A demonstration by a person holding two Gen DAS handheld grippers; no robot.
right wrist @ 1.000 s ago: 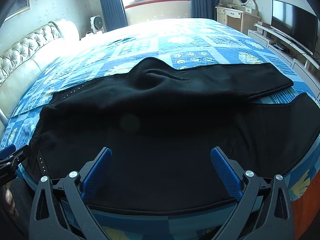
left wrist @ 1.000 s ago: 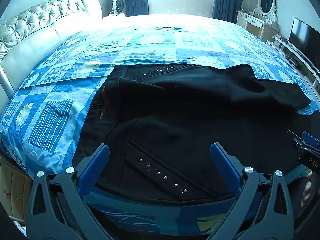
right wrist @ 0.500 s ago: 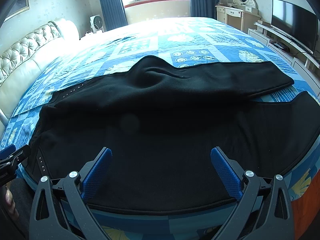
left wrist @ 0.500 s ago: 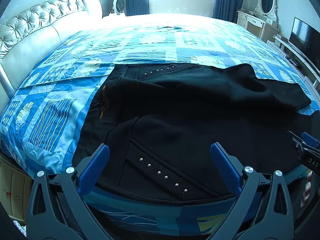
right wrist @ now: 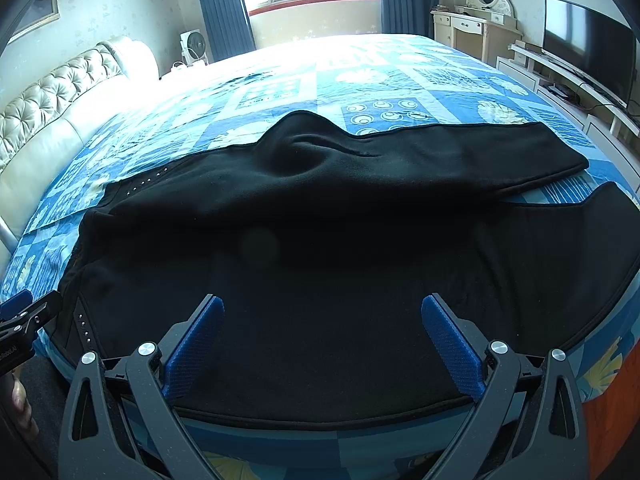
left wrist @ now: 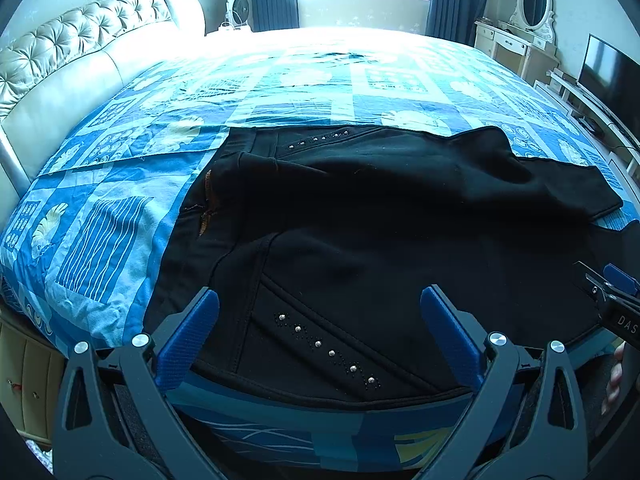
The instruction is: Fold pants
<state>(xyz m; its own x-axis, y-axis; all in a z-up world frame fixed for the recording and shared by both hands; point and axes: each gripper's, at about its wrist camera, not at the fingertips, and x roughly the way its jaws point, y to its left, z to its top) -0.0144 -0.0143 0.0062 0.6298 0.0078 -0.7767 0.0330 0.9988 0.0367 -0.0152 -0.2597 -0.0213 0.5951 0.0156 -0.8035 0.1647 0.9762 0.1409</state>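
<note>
Holding both grippers wide and empty, you hover at the near edge of the bed (left wrist: 328, 80). Your left gripper (left wrist: 320, 312) has its blue pads (left wrist: 188, 336) spread above the waist end of the pants (left wrist: 360, 220); your right gripper (right wrist: 322, 320) has its pads (right wrist: 452, 344) just as far apart over the leg part. Neither grips cloth.

The black pants lie across the blue patterned bedspread (left wrist: 100, 240), waist to your left and legs (right wrist: 460, 156) running right. The far leg lies flat toward the right; the near one reaches the bed's edge. A hump of fabric (right wrist: 304, 136) stands up along the far edge. Rows of small silver studs (left wrist: 324, 348) mark the pockets, and a bit of orange stitching (left wrist: 206, 204) shows at the waist opening.

In the left view, your right gripper's body (left wrist: 616, 304) shows at the far right with the letters "DAS" on it, the rest cut off. In the right view, the left gripper's side (right wrist: 20, 332) carries a label too small to read surely.
</note>
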